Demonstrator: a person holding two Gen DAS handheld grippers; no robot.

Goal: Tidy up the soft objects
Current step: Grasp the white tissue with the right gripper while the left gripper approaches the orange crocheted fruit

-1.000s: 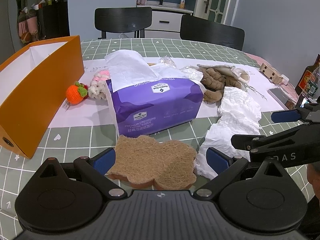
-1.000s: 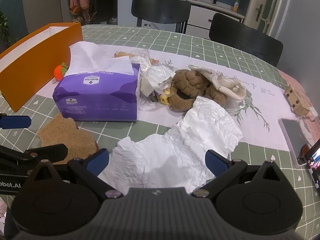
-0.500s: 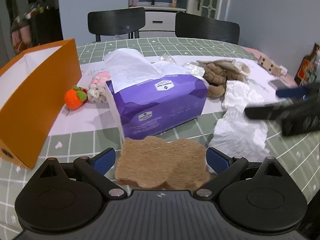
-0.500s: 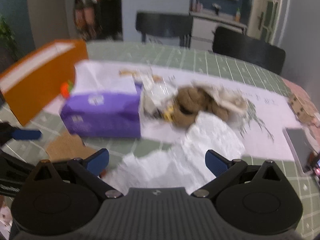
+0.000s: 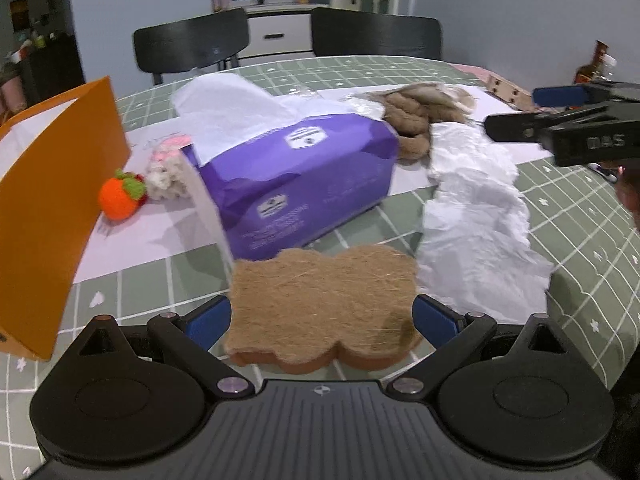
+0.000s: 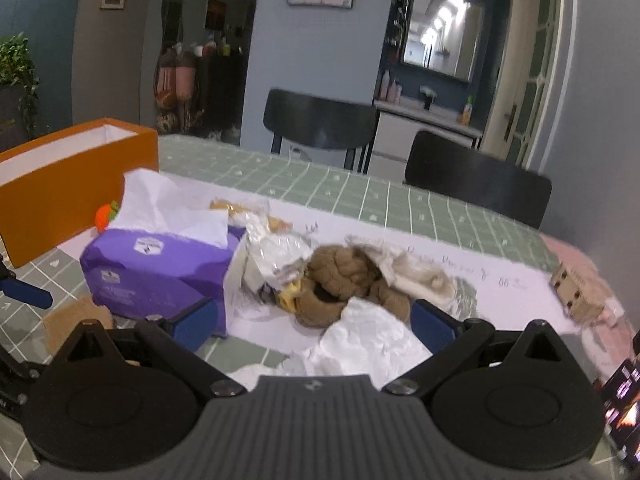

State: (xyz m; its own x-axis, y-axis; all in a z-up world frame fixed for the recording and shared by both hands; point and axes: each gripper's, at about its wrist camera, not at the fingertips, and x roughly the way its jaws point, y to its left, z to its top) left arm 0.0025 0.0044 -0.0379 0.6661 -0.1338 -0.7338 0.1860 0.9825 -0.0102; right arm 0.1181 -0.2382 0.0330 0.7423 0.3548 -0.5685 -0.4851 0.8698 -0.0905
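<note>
A flat brown fibre sponge (image 5: 324,300) fills the gap between my left gripper's (image 5: 322,316) blue pads, which are shut on its sides just off the green checked tablecloth. The sponge (image 6: 76,320) also shows low on the left in the right wrist view. My right gripper (image 6: 316,324) hangs open and empty above crumpled white paper (image 6: 368,344), with a brown plush toy (image 6: 348,276) beyond it. In the left wrist view the right gripper (image 5: 510,110) floats at the right, above the paper (image 5: 476,216). A purple tissue pack (image 5: 304,168) lies straight ahead.
An open orange box (image 5: 52,184) stands at the left, with a knitted orange fruit (image 5: 120,196) and a pink-white knit piece (image 5: 166,168) beside it. Crinkled clear wrap (image 6: 276,252) sits behind the pack. A wooden block (image 6: 576,292), a bottle (image 5: 596,64) and a phone (image 6: 624,400) are at the right. Black chairs (image 5: 192,44) stand behind.
My right gripper has risen and tilted up, away from the white paper. The sponge has stayed between the left pads while the left view shifted toward the tissue pack.
</note>
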